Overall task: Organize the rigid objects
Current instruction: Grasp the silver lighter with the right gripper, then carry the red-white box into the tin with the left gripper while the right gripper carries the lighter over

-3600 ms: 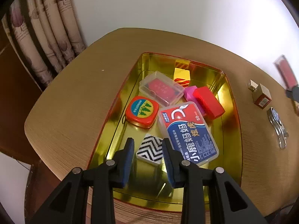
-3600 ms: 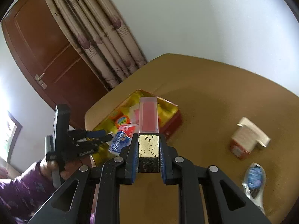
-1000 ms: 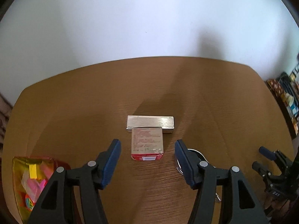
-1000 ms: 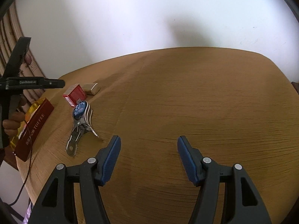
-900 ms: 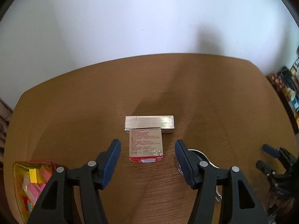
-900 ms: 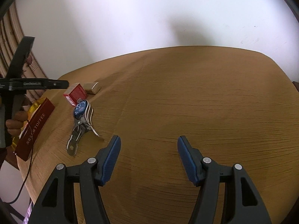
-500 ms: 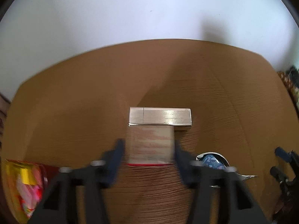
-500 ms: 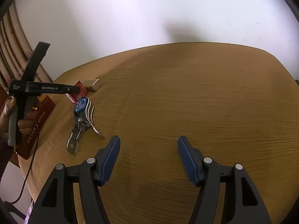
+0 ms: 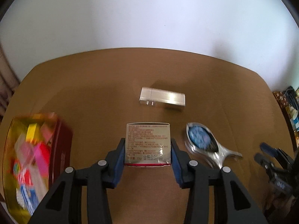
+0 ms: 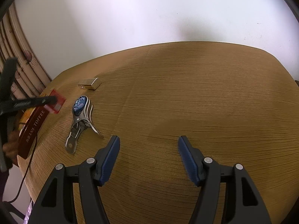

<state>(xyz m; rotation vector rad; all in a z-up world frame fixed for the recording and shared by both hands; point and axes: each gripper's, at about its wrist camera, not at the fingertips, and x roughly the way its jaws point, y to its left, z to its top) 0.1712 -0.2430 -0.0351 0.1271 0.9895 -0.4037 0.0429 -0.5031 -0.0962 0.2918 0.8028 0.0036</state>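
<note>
On the table, left claw [image 9: 147, 153] grips one box [image 9: 148, 143]; right claw [image 10: 148, 156] wide.

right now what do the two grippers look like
Both match: the left gripper and right gripper have black plastic frames with triangular cut-outs, round silver screw heads at the joints, and flat blue pads lining the fingers. A thin black cable hangs beside the left one.
</note>
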